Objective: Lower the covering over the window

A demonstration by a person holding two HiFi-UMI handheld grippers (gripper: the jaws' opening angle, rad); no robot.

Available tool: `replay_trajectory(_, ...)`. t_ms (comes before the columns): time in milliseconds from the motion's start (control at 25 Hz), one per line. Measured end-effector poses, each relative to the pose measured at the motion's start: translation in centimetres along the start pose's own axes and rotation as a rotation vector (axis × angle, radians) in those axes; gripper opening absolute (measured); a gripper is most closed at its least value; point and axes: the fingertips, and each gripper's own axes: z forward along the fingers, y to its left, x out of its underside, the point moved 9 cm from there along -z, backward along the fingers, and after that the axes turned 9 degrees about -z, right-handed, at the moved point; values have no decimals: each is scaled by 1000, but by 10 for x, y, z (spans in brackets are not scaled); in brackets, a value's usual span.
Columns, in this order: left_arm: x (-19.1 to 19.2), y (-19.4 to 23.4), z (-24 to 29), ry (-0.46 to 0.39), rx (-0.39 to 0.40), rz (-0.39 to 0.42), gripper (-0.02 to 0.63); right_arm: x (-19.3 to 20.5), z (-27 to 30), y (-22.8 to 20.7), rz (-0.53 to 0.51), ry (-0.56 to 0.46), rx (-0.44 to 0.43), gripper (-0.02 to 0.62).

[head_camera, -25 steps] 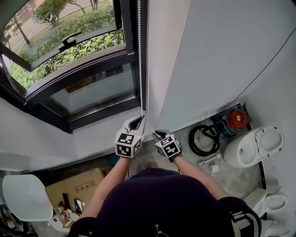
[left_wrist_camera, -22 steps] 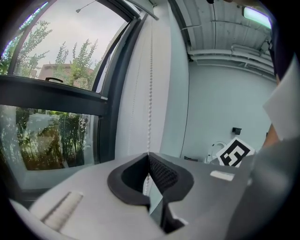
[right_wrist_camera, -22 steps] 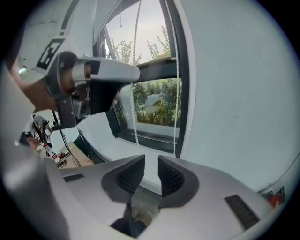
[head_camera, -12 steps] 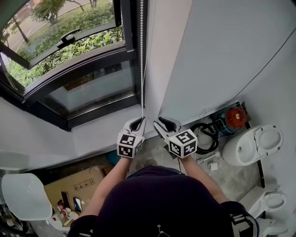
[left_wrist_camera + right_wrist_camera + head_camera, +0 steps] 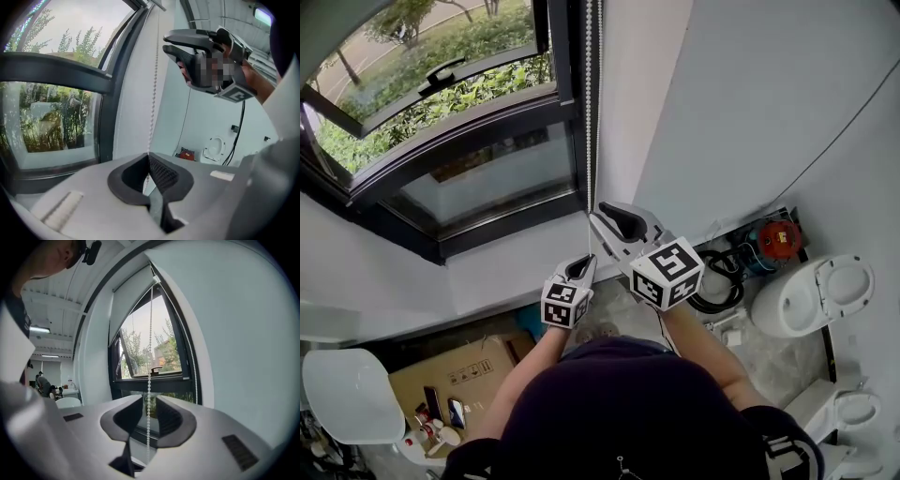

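The left gripper (image 5: 583,264) has its jaws closed tight on the bead cord (image 5: 589,112). In the left gripper view the left gripper's (image 5: 149,157) pads meet around the cord (image 5: 152,108), which rises straight out of them. The right gripper (image 5: 605,214) is above it and just to its right in the head view, with its marker cube turned toward the camera. Its jaws have just been opening and now stand apart. In the right gripper view the cord (image 5: 149,357) hangs between the right gripper's (image 5: 149,401) spread pads, and neither pad presses on it. The left gripper view also catches the right gripper (image 5: 167,43) higher up, with a hand behind it.

The cord runs down the right edge of the dark frame of the window (image 5: 441,112), beside a white wall (image 5: 750,103). The blind (image 5: 133,296) sits high, covering only the top of the window, and the glass below it is bare. One pane is tilted open, with green shrubs outside. Under the window runs a white sill (image 5: 511,267).

On the floor to the right stand a toilet (image 5: 811,295), a coil of black hose (image 5: 712,283) and a red object (image 5: 780,241). To the left are a cardboard box (image 5: 459,375) and a white chair (image 5: 352,398).
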Motion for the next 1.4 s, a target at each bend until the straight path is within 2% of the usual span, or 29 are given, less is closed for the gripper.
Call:
replay_trajectory(320,6,1,0,3,13,7,14,-23,17,2,-5,-40,0,81)
replay_trajectory(440,3,-1,-2,-7,7,7,14,-29,19,2,-21,-39,13,33)
replay_trajectory(640,5,4,-4,-25,1,-50,14,-31,17,2,-34,-30,33,13)
replay_trajectory(760,6,5,-5,-44,1,-55,14,-31,18,3,-39,-32,30,12)
replay_trajectory(920,8,5,-4,-14,-9,-4,14,-26,21,7,-111,0,39,12)
replay_trajectory(1200,21,6,-3,36,-11,52,15,-15,21,5,-113,19,49,12)
replay_trajectory(1400,21,4,1,45,-6,56,15,-12,25,1,-129,22,61,12)
